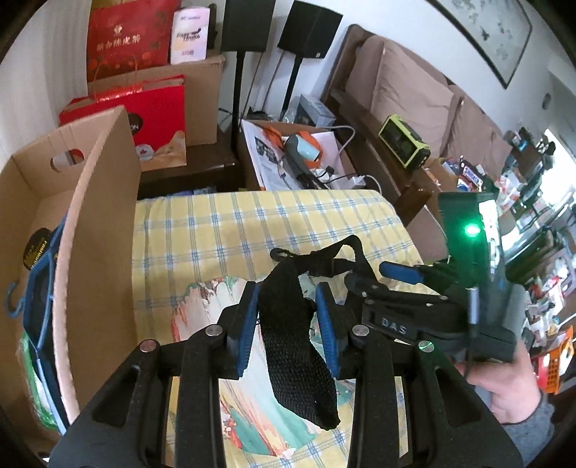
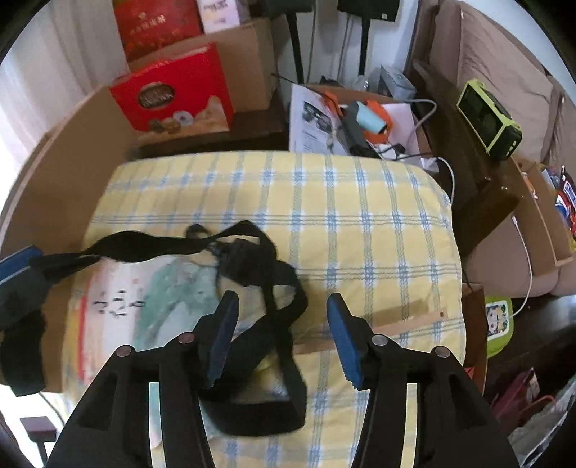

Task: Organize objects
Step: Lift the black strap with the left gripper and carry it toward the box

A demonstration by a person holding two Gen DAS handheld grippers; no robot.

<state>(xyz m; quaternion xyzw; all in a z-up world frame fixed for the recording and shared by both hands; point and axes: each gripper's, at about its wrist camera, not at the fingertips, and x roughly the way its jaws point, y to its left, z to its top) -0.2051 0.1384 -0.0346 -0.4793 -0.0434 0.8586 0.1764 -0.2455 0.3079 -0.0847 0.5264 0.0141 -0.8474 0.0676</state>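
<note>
Both grippers flank one black strap [image 1: 288, 316]: left gripper [image 1: 291, 325] pinching it, right gripper [image 2: 280, 334] spread wide; loose loops may snag and slip free.

A white wall [image 1: 414, 21] carries a dark-framed ink painting [image 1: 482, 36] above a dark wooden sofa with beige-brown cushions [image 1: 406, 86]. Two black speakers on thin stands [image 1: 309, 32] rise near the corner. Daylight enters through a bright window [image 1: 558, 176] at the far right.
</note>
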